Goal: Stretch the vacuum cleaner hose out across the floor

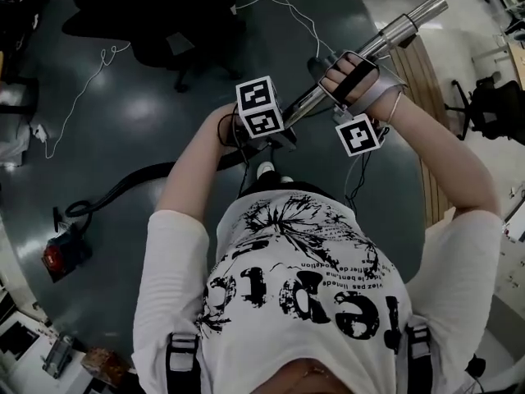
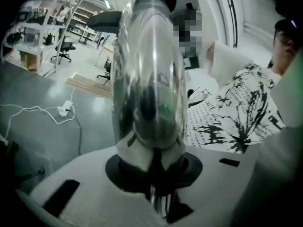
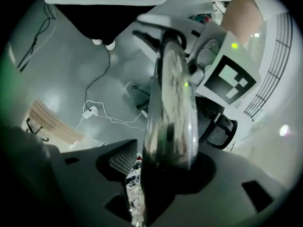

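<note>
Clamps the left hand-held gripper (image 2: 152, 174) and the right hand-held gripper (image 3: 163, 170) on the vacuum cleaner's chrome wand (image 1: 400, 25), raised over the floor (image 1: 148, 105), leaving the black hose (image 1: 139, 179) slack, curving to the red canister (image 1: 66, 253) near the floor's left edge, with most of the stretching seemingly undone.

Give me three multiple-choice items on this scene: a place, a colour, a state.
1. In the head view, the red-and-black vacuum cleaner body sits: A lower left; B upper right; C centre.
2. The thin loose cable is: A orange; B white; C blue.
3. The shiny silver metal tube is: A lying on the floor; B leaning on a chair; C gripped by both grippers.
A: it shows at lower left. B: it reads white against the dark floor. C: the left gripper and right gripper each close on it.
</note>
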Available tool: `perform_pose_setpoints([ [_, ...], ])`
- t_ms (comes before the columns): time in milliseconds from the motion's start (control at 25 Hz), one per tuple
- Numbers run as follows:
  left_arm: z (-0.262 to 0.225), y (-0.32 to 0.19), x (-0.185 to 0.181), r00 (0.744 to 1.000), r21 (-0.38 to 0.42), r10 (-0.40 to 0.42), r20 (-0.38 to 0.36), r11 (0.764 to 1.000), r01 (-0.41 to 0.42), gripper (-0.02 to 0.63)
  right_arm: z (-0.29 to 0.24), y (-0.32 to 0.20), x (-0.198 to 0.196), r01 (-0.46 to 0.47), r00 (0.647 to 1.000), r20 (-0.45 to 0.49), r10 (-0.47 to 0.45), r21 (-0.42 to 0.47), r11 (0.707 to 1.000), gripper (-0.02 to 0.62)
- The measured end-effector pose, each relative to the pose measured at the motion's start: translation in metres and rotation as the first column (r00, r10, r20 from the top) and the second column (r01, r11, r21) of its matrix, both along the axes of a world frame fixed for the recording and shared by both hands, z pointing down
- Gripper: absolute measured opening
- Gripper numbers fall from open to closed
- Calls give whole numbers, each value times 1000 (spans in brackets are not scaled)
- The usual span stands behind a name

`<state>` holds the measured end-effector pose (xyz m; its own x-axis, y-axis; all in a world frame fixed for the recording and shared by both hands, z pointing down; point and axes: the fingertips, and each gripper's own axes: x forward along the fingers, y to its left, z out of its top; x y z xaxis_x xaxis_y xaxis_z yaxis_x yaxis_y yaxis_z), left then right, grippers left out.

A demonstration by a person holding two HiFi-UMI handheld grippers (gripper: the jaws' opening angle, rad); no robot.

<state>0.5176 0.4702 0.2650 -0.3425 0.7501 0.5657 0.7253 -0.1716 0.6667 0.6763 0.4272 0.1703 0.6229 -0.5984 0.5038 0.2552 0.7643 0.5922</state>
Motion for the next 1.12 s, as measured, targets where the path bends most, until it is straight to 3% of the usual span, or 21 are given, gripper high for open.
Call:
perform_pose_setpoints([
  [120,-21,16,-17,984,-159,80,158,986,-54,81,-4,-3,11,46,997,-57,-42,72,996,232],
  [240,-38,31,-24,952,-293,132,276,955,-47,81,-1,-2,19,20,1000,-20,-17,150,989,209],
  [320,-38,41,-22,943,-323,133,304,946,-29,81,4,3,21,23,999,32,-29,174,985,165],
  [440,-34,58,-5,947,-312,96,305,950,4,83,8,16,28,51,991,113,-74,194,980,75],
  [520,-26,76,11,956,-267,49,288,963,31,83,16,34,38,52,985,154,-77,160,986,44],
  [680,-5,121,36,977,-147,-11,215,988,43,91,43,87,60,11,971,240,-13,11,1000,34],
  [800,5,153,57,989,-112,-66,131,990,81,126,56,122,77,-18,958,283,40,-78,997,34],
  [880,19,168,75,986,-80,-145,83,985,152,179,68,142,92,-34,955,287,68,-123,992,34],
  [1000,42,178,105,946,-8,-324,-10,946,324,239,91,172,106,-82,937,320,137,-179,980,34],
  [1080,47,179,123,883,24,-459,-99,886,463,285,102,192,109,-118,916,351,196,-233,965,34],
  [1120,47,178,133,838,28,-524,-151,845,534,312,108,204,111,-138,897,373,236,-270,953,34],
])
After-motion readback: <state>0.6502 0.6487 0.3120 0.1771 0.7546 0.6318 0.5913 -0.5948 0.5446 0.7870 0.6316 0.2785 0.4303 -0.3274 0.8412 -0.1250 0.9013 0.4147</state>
